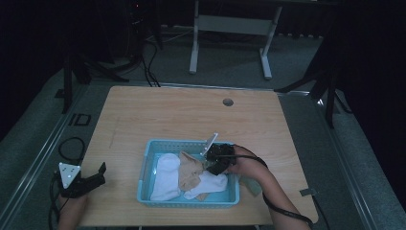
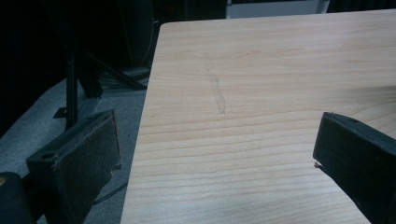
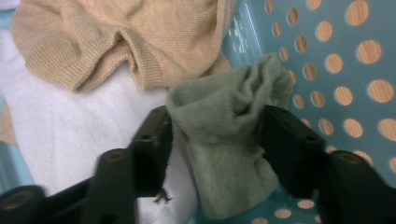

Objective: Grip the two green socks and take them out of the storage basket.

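The right hand-held gripper (image 3: 215, 135) is down inside the blue basket (image 1: 146, 165), its jaws closed on either side of a bunched grey-green sock (image 3: 229, 126); both pads press into the fabric, so the sock looks pinched rather than merely framed. In the high view the same hand-held gripper (image 1: 214, 165) sits over the right half of the basket, with the person's forearm coming in from the lower right. The grey-green sock lies at the basket's perforated floor, beside a tan sock (image 3: 121, 42) and on the edge of a white sock (image 3: 70, 135) (the tan one overlaps the white).

The left hand-held gripper (image 1: 93, 179) rests at the near left corner of the tabletop (image 1: 191, 115), well apart from the basket, jaws spread with nothing between them.

The step in hand seems to be securing one sock out of the pile. Next would be a lift straight up, clear of the basket wall; the grip takes only a fold, so it may slip, and the neighbouring socks could drag along if snagged.
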Demonstrator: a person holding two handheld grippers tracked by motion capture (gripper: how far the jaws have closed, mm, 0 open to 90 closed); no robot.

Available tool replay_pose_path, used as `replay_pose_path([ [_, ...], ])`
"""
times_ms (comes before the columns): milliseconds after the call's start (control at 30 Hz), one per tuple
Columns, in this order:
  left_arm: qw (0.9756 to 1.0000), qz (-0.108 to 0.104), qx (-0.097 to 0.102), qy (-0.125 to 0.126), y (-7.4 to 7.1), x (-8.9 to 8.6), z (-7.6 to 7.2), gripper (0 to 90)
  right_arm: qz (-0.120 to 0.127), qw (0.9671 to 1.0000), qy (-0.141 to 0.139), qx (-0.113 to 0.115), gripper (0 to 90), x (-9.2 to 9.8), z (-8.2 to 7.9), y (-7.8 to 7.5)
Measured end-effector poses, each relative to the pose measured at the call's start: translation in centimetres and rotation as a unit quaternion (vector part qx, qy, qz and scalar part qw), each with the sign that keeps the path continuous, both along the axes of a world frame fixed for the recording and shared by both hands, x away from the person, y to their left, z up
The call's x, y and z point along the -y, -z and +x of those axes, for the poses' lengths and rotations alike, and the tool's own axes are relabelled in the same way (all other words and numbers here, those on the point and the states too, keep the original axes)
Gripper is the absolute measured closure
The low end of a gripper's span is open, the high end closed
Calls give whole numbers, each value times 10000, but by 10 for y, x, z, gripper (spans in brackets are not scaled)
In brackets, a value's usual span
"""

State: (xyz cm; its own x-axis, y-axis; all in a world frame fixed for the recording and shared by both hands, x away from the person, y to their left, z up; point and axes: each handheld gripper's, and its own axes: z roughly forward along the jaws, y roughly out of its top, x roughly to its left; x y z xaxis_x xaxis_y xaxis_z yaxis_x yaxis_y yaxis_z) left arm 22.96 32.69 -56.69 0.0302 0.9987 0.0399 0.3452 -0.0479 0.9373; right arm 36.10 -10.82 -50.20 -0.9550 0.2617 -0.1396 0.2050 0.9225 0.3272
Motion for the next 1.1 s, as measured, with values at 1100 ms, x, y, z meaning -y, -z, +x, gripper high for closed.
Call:
replay_pose_path([
  [1100,10000,19,-24,-22,0,0,0,4,1063,9918,-589,394,819,23,-31,-86],
])
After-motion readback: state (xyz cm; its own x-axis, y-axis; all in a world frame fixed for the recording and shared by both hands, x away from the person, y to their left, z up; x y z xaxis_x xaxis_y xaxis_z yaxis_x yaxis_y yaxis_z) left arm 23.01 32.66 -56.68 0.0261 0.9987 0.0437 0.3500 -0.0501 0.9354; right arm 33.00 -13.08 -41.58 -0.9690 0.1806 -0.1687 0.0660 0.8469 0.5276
